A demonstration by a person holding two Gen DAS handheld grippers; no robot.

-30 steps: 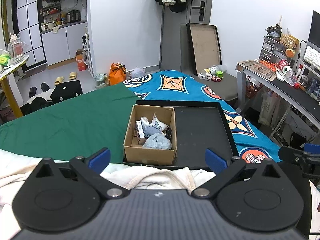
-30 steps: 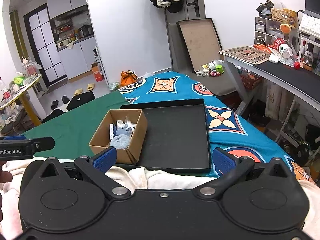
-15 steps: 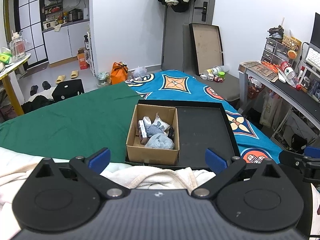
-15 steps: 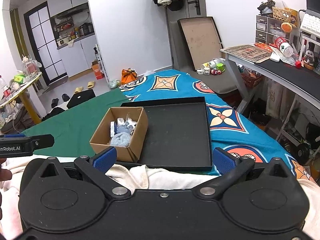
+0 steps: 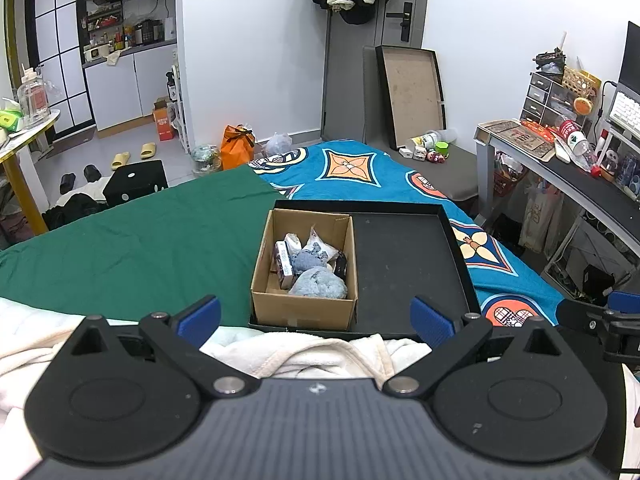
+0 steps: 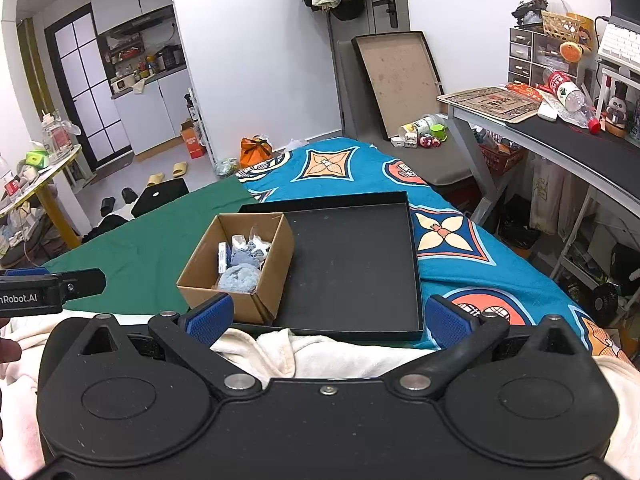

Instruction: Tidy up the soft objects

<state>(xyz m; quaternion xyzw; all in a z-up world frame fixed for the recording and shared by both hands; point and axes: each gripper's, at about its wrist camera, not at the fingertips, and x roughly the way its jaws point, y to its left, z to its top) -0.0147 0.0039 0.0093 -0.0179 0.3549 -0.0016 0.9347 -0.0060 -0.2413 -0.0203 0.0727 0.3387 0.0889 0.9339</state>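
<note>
In the middle of both views a cardboard box (image 5: pixel 304 268) stands in the left part of a shallow black tray (image 5: pixel 408 256) that rests on the bed. The soft objects (image 5: pixel 316 280), a bluish fluffy bundle, another grey-blue piece and some small packets, all lie inside the box; the tray floor to the right of the box is bare. The left gripper (image 5: pixel 316 318) at the bottom of its frame has its jaws spread wide and holds nothing, and the right gripper (image 6: pixel 326 318) likewise stands wide open and empty, both hovering over a cream blanket (image 6: pixel 320 352) at the near edge of the tray. This scene fits two stages: the items gathered in the box as a finished tidy-up, or waiting there to be laid out on the tray. The pictures do not settle which.
</note>
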